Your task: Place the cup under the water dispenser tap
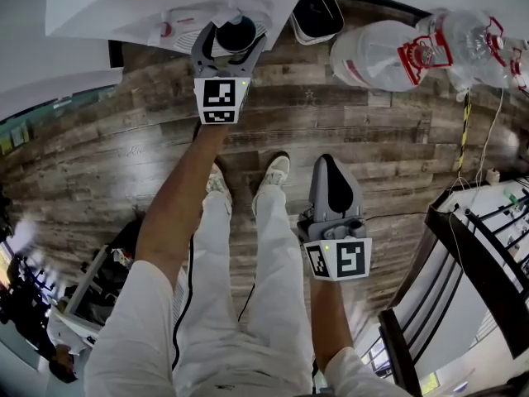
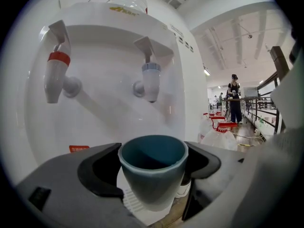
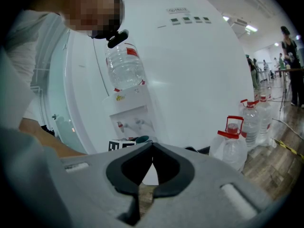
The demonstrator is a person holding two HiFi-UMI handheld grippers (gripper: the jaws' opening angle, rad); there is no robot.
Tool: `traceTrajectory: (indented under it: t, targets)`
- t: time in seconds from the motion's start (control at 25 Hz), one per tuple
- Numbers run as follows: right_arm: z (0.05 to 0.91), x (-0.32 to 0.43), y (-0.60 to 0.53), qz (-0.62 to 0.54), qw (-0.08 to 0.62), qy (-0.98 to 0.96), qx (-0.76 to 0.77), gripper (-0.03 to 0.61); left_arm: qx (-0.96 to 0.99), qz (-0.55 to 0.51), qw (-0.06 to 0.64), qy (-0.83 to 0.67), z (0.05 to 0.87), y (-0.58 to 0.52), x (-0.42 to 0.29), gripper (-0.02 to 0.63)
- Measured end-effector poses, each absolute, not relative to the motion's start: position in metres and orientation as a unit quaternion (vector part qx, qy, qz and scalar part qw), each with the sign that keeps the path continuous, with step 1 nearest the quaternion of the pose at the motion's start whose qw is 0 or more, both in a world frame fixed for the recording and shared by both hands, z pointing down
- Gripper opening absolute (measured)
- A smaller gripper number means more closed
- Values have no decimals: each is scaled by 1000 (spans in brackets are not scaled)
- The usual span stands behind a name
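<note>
My left gripper [image 1: 236,36] is shut on a dark teal cup [image 2: 153,171], upright between the jaws and held at the white water dispenser [image 2: 109,70]. In the left gripper view the cup sits below and slightly right of the blue tap [image 2: 151,82]; the red tap [image 2: 56,75] is further left. From the head view the cup [image 1: 236,31] is over the dispenser's drip tray [image 1: 183,25]. My right gripper [image 1: 331,190] hangs low by my right leg, jaws shut with nothing in them. The right gripper view shows the dispenser [image 3: 127,103] from a distance.
Large water jugs with red caps [image 1: 388,52] lie on the wood floor right of the dispenser, a dark bag [image 1: 316,11] beside them. A black railing [image 1: 479,246] runs along the right. People stand far off [image 2: 234,96]. My legs and shoes [image 1: 273,172] are below.
</note>
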State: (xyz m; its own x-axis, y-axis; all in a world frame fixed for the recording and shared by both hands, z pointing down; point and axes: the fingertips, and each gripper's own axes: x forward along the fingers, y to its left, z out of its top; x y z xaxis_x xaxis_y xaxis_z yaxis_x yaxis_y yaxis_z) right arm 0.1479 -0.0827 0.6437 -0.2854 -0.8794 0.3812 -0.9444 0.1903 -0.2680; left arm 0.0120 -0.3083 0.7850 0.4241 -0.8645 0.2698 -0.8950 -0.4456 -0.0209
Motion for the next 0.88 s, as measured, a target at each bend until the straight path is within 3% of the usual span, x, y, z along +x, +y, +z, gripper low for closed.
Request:
traceTrajectory:
  t: [0.4,0.88]
  targets:
    - [640,145,-83,229,69,-766,596,-8,842,178,84,-502,792,-302,10,374]
    - [643,149,-80,230,72,-765,598,-8,846,158,74,-503,786,-308,11,368]
